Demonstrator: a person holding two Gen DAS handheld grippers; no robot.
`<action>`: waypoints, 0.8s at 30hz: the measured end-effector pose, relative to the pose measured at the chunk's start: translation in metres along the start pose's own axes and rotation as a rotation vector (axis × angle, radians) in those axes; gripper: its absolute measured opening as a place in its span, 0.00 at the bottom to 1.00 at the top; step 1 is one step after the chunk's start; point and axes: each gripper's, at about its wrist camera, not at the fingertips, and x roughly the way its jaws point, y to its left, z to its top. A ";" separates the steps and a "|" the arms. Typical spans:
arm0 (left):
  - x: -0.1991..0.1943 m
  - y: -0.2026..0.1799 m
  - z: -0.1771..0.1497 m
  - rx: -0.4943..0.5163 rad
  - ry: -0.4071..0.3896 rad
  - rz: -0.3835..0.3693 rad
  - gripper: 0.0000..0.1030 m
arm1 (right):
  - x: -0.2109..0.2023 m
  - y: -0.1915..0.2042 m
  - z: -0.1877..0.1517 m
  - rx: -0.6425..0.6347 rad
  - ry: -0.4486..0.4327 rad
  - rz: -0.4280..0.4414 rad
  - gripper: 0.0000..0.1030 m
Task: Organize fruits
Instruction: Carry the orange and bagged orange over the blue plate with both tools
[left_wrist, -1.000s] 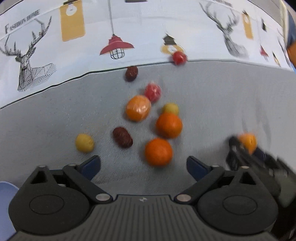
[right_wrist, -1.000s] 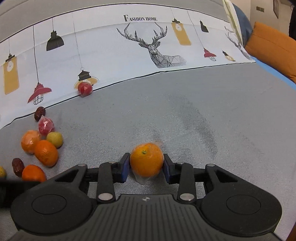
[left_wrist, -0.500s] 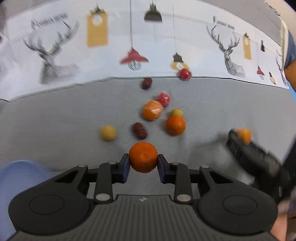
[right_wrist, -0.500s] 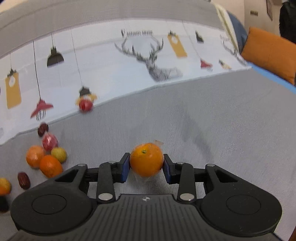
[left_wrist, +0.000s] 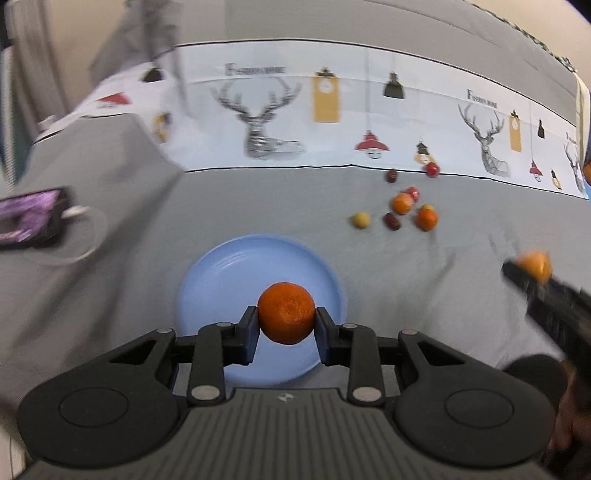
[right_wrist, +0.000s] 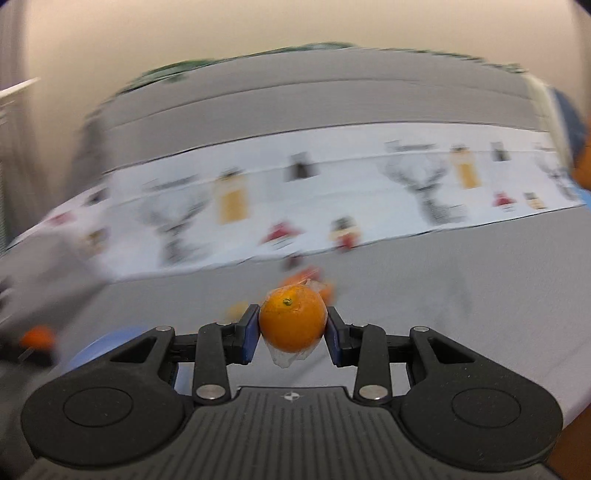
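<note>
Two tools, each clamped on a fruit. Left tool grips a deep-orange round tangerine between its blue pads, held right above the round light-blue plate on the grey cloth-covered surface. Right tool pinches a lighter orange in clear plastic wrap, green stem dot facing up; from the left camera it sits well off to the right of the plate. Beyond the plate, a small cluster of loose fruit lies near the white printed band with deer heads and lamps, reading something like "Fashion home", though it's blurry. Far left there's a dark phone with a lit screen.
</note>
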 end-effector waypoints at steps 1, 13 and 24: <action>-0.009 0.007 -0.007 -0.007 -0.008 0.010 0.34 | -0.009 0.012 -0.006 -0.011 0.021 0.037 0.37; -0.077 0.065 -0.068 -0.103 -0.132 0.029 0.34 | -0.059 0.109 -0.020 -0.258 0.008 0.141 0.37; -0.086 0.067 -0.078 -0.104 -0.186 -0.011 0.34 | -0.072 0.120 -0.026 -0.337 -0.001 0.131 0.37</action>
